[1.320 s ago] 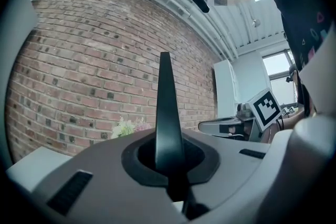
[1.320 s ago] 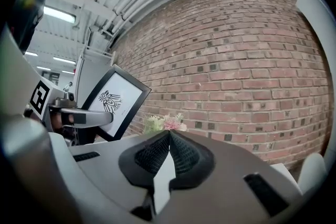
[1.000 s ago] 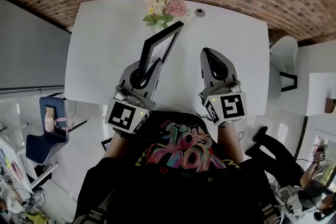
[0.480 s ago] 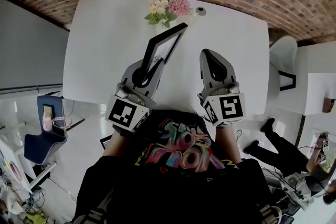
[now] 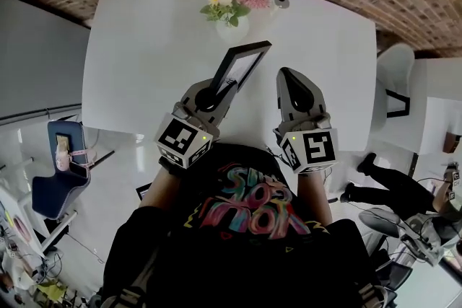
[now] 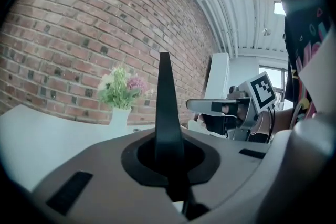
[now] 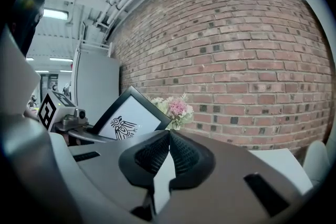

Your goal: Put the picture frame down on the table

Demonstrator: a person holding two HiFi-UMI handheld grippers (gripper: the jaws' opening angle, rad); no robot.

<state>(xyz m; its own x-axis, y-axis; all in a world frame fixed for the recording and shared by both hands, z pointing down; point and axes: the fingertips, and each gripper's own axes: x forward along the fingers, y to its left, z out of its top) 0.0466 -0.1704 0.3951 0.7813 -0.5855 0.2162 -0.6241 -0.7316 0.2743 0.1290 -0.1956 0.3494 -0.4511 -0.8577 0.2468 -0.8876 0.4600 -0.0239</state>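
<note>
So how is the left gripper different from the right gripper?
The left gripper is clamped on the edge of the black picture frame; the right gripper pinches nothing. The left gripper leans slantwise toward the vase of flowers, with its marker cube tipped; the right gripper points straight ahead, with its cube squarer. Both are grey, have their jaws closed, and are over the white table.
</note>
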